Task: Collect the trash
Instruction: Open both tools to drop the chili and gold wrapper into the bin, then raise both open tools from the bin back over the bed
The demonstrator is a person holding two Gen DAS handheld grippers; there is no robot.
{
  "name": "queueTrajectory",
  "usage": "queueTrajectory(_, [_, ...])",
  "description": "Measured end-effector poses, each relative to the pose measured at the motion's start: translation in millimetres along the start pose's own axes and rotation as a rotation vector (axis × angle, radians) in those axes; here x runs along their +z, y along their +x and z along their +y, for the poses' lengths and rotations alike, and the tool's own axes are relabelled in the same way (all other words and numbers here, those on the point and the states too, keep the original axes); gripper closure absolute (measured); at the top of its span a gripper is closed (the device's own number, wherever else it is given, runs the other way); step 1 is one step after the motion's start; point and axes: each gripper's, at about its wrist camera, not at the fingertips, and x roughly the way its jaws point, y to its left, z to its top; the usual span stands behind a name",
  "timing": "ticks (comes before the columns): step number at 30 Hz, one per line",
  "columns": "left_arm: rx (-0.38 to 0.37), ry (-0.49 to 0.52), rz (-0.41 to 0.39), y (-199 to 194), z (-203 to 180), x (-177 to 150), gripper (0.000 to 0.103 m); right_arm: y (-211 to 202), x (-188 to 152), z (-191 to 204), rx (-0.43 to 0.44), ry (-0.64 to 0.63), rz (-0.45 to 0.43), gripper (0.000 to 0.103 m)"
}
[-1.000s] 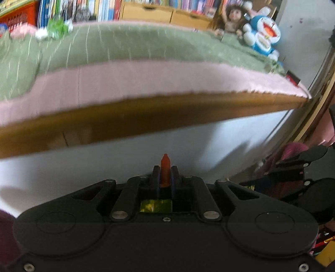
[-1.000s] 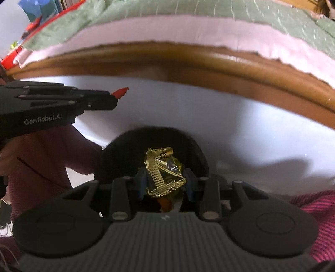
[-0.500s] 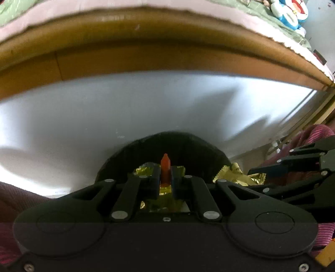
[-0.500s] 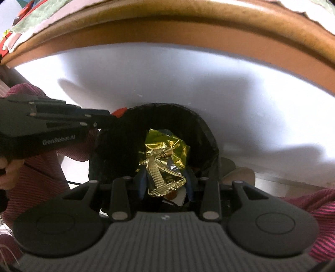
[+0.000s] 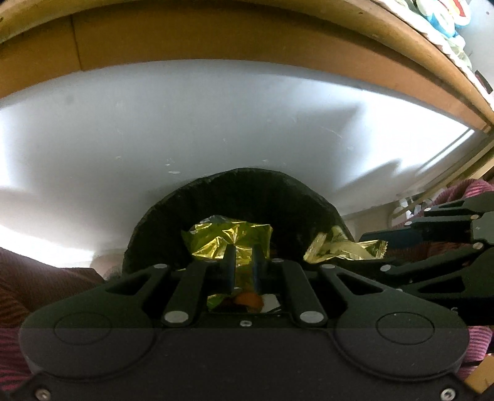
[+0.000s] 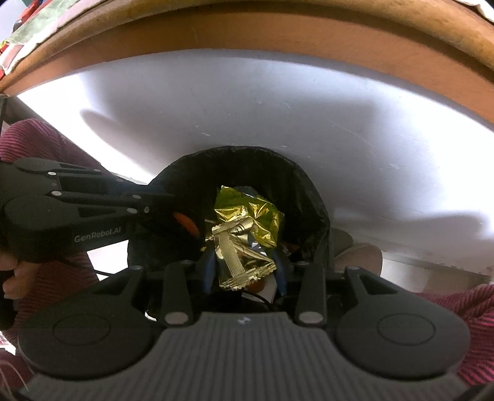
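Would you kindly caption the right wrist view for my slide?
Right gripper holds a gold wrapper over the black bin.

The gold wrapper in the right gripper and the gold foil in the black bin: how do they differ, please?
The wrapper is clamped in the right gripper at the mouth of the bin; the foil lies loose inside. The wrapper is paler with crimped edges; the foil is shinier and yellower. Both are crumpled gold.

Wooden frame (image 5: 216, 40) over white panel (image 5: 216, 123), clutter at edges.
Brown wood band curving across top, white scuffed panel just under it with shadows on it. Blue-and-white plush toy (image 5: 438, 15) at far top right. Maroon ribbed fabric (image 6: 447, 308) low at both sides. Green-and-pink cloth (image 6: 34, 18) top left.
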Motion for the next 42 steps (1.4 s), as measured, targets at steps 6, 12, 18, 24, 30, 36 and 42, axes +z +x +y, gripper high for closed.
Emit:
queueTrajectory(6, [0.0,-0.006,0.004,2,0,2,0.089,2,1,-3,0.004,0.009,-0.005,0.045])
queueTrajectory(12, [0.01,-0.003,-0.002,-2,1,2,0.077,1,3,-6,0.014,0.021,-0.011,0.036])
queueTrajectory(18, [0.016,0.009,-0.036,-16,-1,6,0.057,-9,8,-9,0.018,0.024,-0.045,0.032])
queueTrajectory(24, [0.031,0.023,-0.097,-38,-1,14,0.046,-32,17,-15,0.036,0.036,-0.118,0.03])
queueTrajectory(30, [0.043,0.049,-0.182,-69,-4,25,0.039,-64,28,-18,0.085,0.02,-0.203,0.026])
queueTrajectory(36, [0.077,0.113,-0.308,-112,-10,42,0.025,-101,41,-18,0.153,-0.013,-0.314,0.024])
queueTrajectory(42, [0.087,0.13,-0.419,-155,-9,62,0.023,-137,60,-11,0.206,-0.065,-0.417,0.022])
